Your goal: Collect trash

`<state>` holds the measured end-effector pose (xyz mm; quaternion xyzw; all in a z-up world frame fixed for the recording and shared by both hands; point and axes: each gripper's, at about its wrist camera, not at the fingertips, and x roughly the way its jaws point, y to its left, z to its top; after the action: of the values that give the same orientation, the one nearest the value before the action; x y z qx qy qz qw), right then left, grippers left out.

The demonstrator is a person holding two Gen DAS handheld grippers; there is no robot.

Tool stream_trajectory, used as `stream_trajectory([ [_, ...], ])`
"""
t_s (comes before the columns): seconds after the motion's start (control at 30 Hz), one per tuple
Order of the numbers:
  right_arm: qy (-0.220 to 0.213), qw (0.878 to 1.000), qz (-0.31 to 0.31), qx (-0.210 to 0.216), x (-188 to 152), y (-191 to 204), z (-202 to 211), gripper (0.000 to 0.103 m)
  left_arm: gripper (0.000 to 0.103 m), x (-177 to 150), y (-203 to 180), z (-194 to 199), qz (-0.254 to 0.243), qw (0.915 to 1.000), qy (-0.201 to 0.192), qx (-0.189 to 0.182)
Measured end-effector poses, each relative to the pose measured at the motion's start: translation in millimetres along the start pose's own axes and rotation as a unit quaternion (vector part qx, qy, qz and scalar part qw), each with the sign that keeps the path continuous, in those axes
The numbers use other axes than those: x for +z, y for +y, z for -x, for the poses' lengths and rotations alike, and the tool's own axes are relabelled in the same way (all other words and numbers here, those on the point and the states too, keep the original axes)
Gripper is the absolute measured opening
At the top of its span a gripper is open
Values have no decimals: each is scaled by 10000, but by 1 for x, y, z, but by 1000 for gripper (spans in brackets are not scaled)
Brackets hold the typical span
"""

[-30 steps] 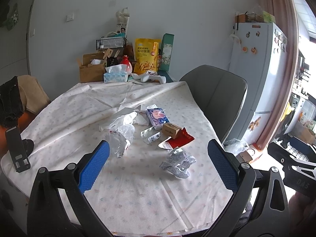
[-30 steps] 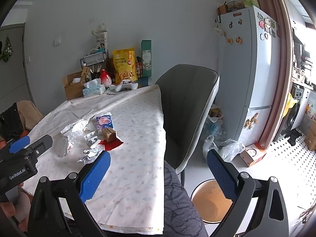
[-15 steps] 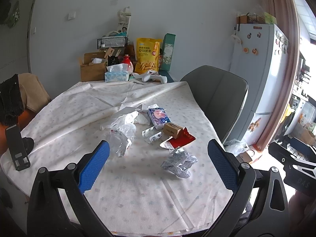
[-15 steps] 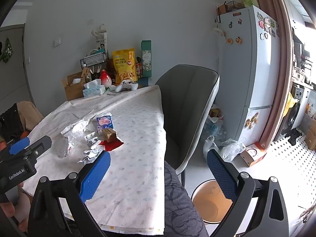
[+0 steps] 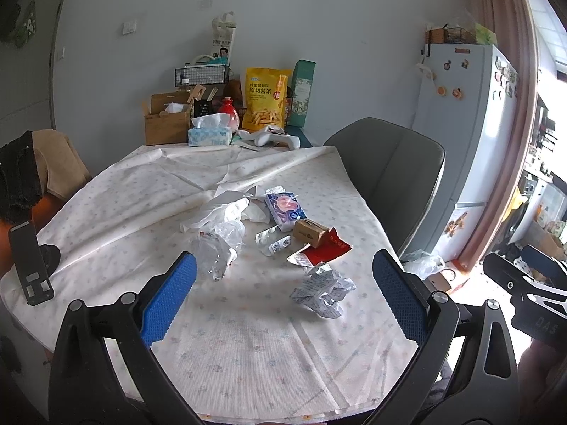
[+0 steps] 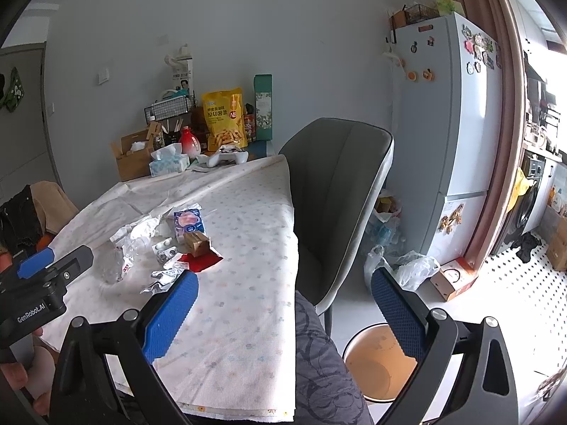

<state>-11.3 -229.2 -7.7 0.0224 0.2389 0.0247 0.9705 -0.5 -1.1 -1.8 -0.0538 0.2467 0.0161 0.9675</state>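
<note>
Trash lies in a loose pile mid-table: crumpled printed paper (image 5: pixel 321 292), a red wrapper (image 5: pixel 327 249), a small brown box (image 5: pixel 309 231), a blue packet (image 5: pixel 285 206), blister packs (image 5: pixel 272 240), clear crumpled plastic (image 5: pixel 216 253) and white tissue (image 5: pixel 226 209). My left gripper (image 5: pixel 283 301) hovers open above the near table edge, nothing between its blue pads. My right gripper (image 6: pixel 283 313) is open too, held over the table's right corner. Below it on the floor stands an orange-lined bin (image 6: pixel 379 364). The same pile shows in the right wrist view, with the brown box (image 6: pixel 196 242) and red wrapper (image 6: pixel 203 260).
A grey chair (image 6: pixel 336 194) stands at the table's right side, a fridge (image 6: pixel 446 148) beyond it. The table's far end holds a tissue box (image 5: pixel 209 135), cardboard box (image 5: pixel 166 122), yellow snack bag (image 5: pixel 265 97) and game controller (image 5: pixel 273 138). A black phone stand (image 5: pixel 30 262) sits at the left edge. Bags lie on the floor (image 6: pixel 407 265).
The left wrist view has drifted slightly, so the table scene sits a little higher and to the right. The trash has not moved and both grippers stay open.
</note>
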Motion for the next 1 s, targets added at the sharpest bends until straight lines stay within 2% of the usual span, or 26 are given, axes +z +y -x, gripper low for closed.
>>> stream_trajectory([
  [0.47,6,10000,-25,32,2,-2,2,96,99,-7,-2,5,-13,10000,-24,18],
  [0.67,111,9996,51,242,4,2,-5,96,99,-10,5,0,34,10000,46,54],
  [1.0,539,9943,307,864,4,37,-36,92,99,-14,55,-18,401,9983,271,325],
])
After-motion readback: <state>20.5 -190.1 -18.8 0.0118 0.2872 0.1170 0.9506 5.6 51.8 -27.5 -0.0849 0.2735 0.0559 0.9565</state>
